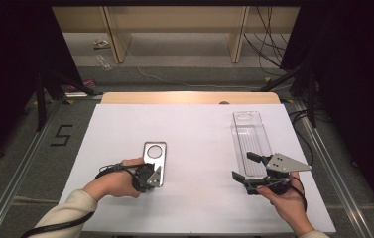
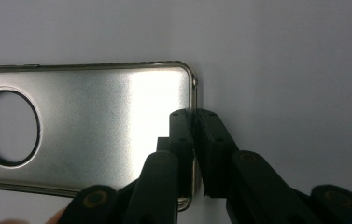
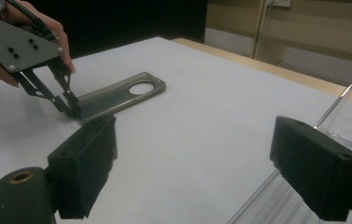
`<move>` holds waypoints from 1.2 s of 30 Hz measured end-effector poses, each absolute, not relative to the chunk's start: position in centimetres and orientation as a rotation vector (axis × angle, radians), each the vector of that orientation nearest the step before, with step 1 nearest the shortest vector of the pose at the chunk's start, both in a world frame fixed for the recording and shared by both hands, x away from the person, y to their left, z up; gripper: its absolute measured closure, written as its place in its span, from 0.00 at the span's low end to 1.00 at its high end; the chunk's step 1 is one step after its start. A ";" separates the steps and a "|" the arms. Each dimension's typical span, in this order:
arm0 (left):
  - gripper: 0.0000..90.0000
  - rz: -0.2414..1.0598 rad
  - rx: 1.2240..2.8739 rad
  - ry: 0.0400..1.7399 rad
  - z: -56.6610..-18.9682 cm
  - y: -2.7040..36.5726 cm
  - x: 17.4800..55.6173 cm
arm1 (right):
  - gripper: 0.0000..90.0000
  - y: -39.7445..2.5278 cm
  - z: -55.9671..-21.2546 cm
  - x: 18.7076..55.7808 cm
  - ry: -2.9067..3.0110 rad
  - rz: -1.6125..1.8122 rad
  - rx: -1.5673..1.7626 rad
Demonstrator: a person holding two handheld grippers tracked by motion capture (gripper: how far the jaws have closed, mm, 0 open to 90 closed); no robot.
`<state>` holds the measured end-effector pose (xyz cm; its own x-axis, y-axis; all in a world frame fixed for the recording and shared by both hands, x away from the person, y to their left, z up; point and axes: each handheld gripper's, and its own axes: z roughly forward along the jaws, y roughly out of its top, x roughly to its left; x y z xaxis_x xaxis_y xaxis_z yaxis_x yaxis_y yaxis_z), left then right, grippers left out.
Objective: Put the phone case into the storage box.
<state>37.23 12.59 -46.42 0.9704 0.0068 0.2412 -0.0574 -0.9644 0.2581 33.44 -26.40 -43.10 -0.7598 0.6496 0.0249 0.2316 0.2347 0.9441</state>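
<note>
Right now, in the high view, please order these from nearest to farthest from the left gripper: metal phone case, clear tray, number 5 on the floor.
1. Metal phone case: clamped at its near edge by the left gripper.
2. Number 5: on the floor, left of the table.
3. Clear tray: on the table's right side.

A white table top (image 1: 194, 129) lies before a wooden shelf (image 1: 174, 22), with a floor mark "5" (image 1: 61, 135) at left.

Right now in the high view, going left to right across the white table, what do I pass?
Left gripper pinching the near end of the silver phone case → bare white table → clear plastic phone case, with the open right gripper at its near end.
</note>
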 end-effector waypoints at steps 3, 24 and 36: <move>0.94 0.350 2.854 -0.040 -46.4 12.6 37.2 | 0.18 -26.4 -43.1 33.4 2.141 1.536 0.812; 0.97 0.385 2.846 -0.053 -46.5 12.6 36.9 | 0.18 -26.4 -43.2 33.5 2.149 1.530 0.817; 0.98 0.441 2.800 -0.024 -46.0 12.9 36.4 | 0.18 -26.4 -43.2 33.5 2.149 1.529 0.814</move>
<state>36.44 12.87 -45.97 0.9526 0.0308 0.3028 -0.0633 -0.9530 0.2962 33.47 -26.40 -43.21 -0.7604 0.6490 0.0252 0.2366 0.2407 0.9413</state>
